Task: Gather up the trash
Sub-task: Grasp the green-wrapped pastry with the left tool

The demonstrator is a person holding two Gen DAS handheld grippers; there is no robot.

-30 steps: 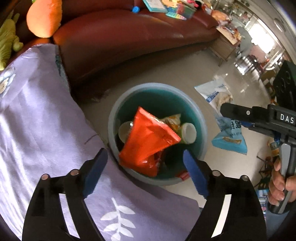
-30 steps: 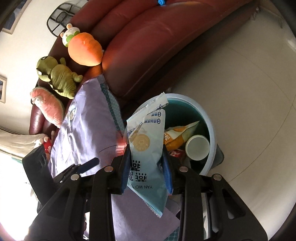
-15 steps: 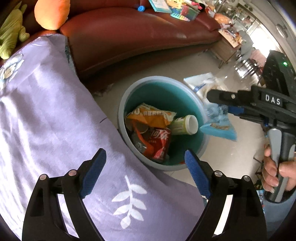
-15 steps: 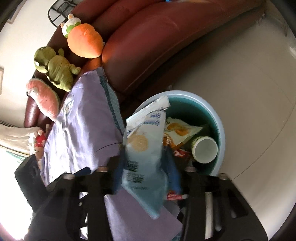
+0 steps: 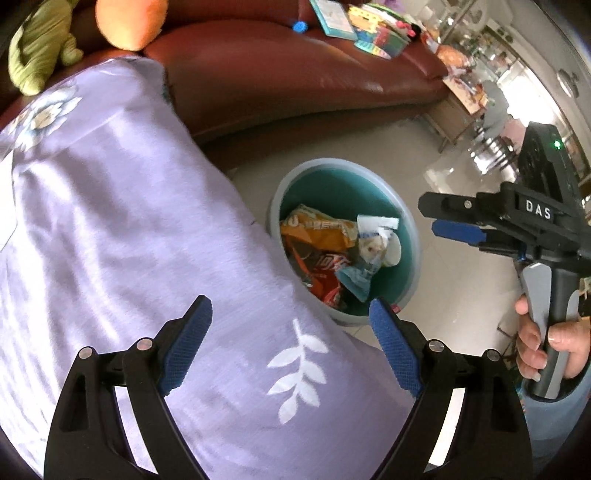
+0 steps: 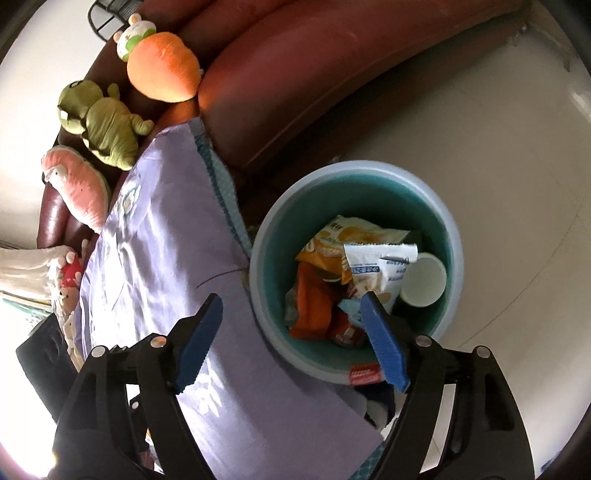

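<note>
A round bin [image 5: 274,218] [image 6: 455,254] with a teal inside stands on the floor by the sofa. In it lie a blue-and-white snack bag [image 5: 369,247] [image 6: 380,266], an orange bag [image 5: 317,230] [image 6: 354,234], a red wrapper [image 5: 325,269] [image 6: 314,306] and a white cup [image 6: 424,280]. My left gripper [image 5: 289,306] hangs open and empty over the purple cloth, just short of the bin. My right gripper [image 6: 291,301] [image 5: 433,216] is above the bin's near rim. Its jaws are opening with nothing between them.
A purple cloth [image 5: 129,229] [image 6: 166,236] with white leaf prints covers the seat beside the bin. Behind the bin runs a red-brown sofa [image 5: 295,74] [image 6: 295,81] with plush toys [image 6: 162,70] and books [image 5: 336,20]. Pale floor tiles [image 6: 498,147] spread to the right. A hand [image 5: 554,343] holds the right gripper's handle.
My right gripper opened and the blue-and-white bag dropped into the bin. The red wrapper seen above the bin a second ago now lies inside. My left gripper drew back over the cloth.
</note>
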